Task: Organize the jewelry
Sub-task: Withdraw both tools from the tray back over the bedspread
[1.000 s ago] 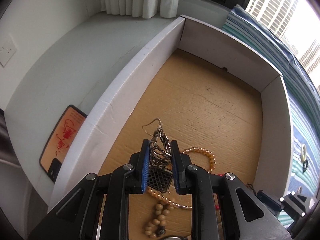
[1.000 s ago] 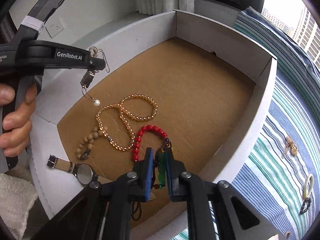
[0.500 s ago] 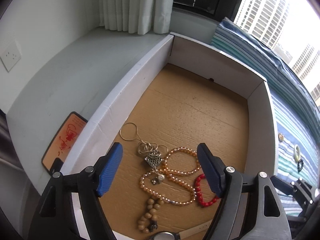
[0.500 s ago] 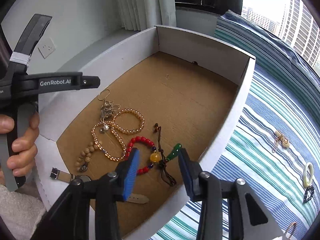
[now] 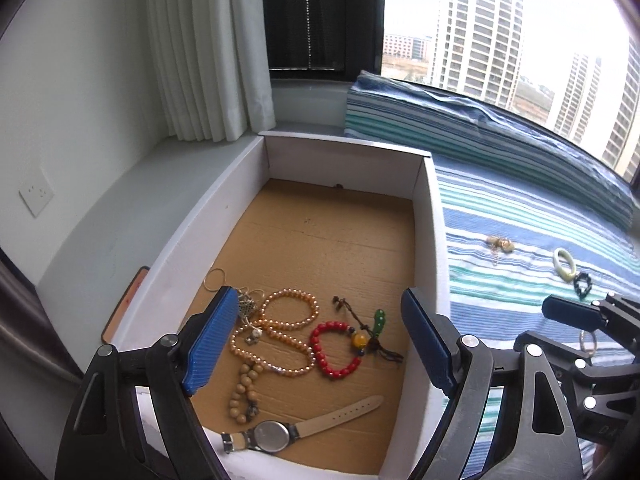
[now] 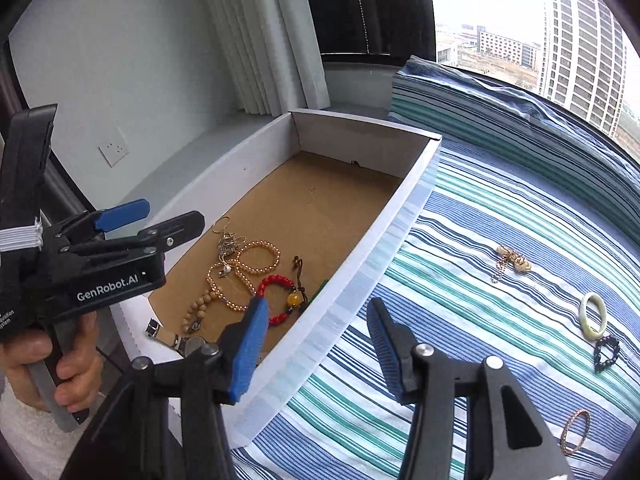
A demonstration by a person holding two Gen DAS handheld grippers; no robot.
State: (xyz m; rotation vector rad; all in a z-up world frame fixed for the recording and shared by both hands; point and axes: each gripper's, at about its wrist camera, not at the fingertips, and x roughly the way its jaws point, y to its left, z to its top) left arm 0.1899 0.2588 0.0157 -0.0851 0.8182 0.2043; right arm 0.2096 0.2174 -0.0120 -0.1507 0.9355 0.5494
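Both the left gripper and right gripper have just opened their jaws, holding nothing — risk: the box wall blocks reaching the ring on the bedspread.

Red bead bracelet, pearl strands and a watch lie flat inside the white box; a pale bangle lies on the striped cloth.

Probably a high-rise bedroom: striped bedding, white curtain, tower blocks outside.
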